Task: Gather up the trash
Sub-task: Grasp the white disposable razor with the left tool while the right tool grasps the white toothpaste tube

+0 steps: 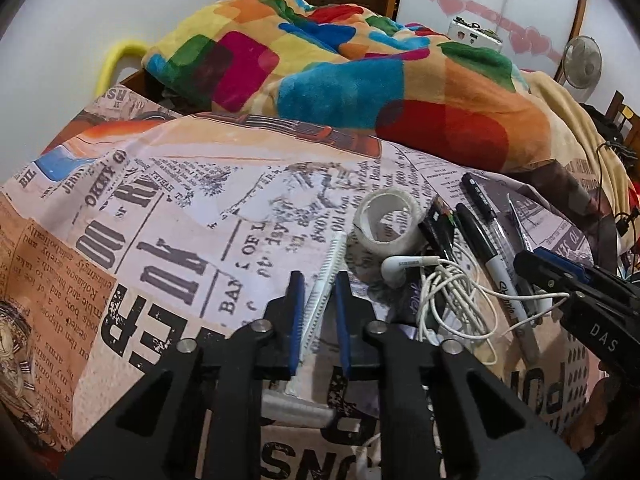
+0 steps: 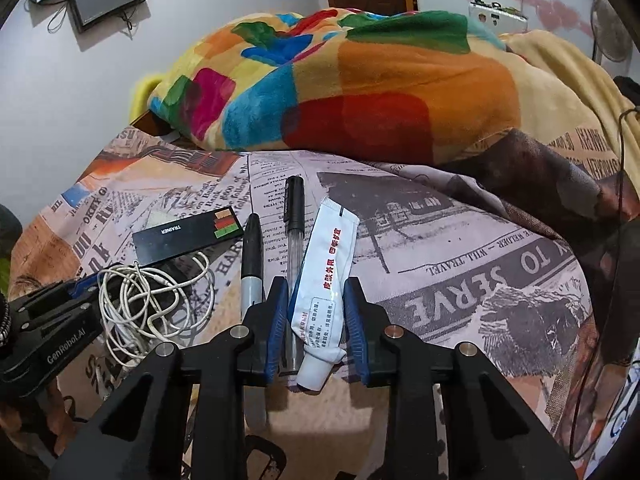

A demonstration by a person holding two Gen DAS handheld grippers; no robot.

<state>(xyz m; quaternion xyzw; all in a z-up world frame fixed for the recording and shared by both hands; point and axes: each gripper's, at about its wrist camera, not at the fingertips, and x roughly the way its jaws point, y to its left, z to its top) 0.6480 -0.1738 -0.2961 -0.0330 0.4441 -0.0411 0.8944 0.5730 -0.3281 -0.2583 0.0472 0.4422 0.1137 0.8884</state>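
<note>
Now we hold our left gripper [image 1: 318, 280] low over the bed's newspaper-print sheet [image 1: 168, 216], fingers apart on both sides of a white plastic razor [image 1: 320, 304], not squeezing it. Our right gripper [image 2: 316, 292] points forward too, fingers apart around a white squeezed ointment tube [image 2: 324, 280] lying on the sheet.

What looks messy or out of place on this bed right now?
The white earphone cable lies in a loose tangle beside the marker. A squeezed, crumpled ointment tube sits between the right gripper fingers, cap toward the camera.
</note>
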